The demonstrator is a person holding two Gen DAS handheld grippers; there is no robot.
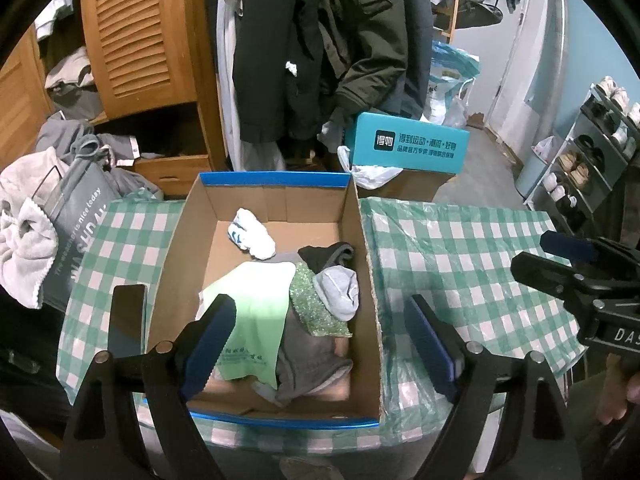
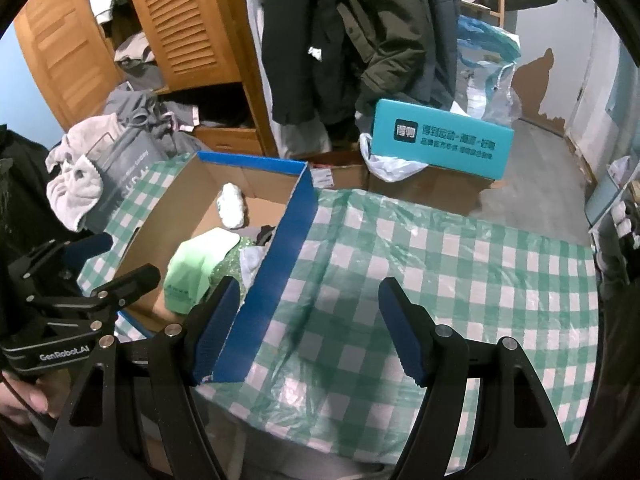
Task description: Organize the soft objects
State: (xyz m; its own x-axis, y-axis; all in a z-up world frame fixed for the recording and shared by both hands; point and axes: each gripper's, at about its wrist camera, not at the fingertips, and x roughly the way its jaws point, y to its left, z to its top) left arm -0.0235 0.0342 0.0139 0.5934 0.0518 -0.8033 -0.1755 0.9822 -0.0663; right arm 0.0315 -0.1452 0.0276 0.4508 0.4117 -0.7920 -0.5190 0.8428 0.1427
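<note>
An open cardboard box with a blue rim [image 1: 364,256] [image 2: 280,256] sits on the green checked tablecloth. Inside lie a white sock bundle [image 1: 252,234] [image 2: 231,205], a light green cloth [image 1: 250,316] [image 2: 196,268], a grey cloth [image 1: 308,356], a glittery green cloth [image 1: 316,304], a light grey sock [image 1: 340,292] and a dark item [image 1: 326,256]. My left gripper [image 1: 320,344] is open and empty, above the box's near end. My right gripper [image 2: 308,332] is open and empty over the cloth, just right of the box wall.
A dark phone [image 1: 127,320] lies left of the box. A grey bag with towels [image 1: 60,220] stands at the left. A teal box [image 1: 408,148] on cartons, hanging coats [image 1: 320,40] and a wooden wardrobe [image 1: 140,32] stand behind. A shoe rack [image 1: 592,148] is at the right.
</note>
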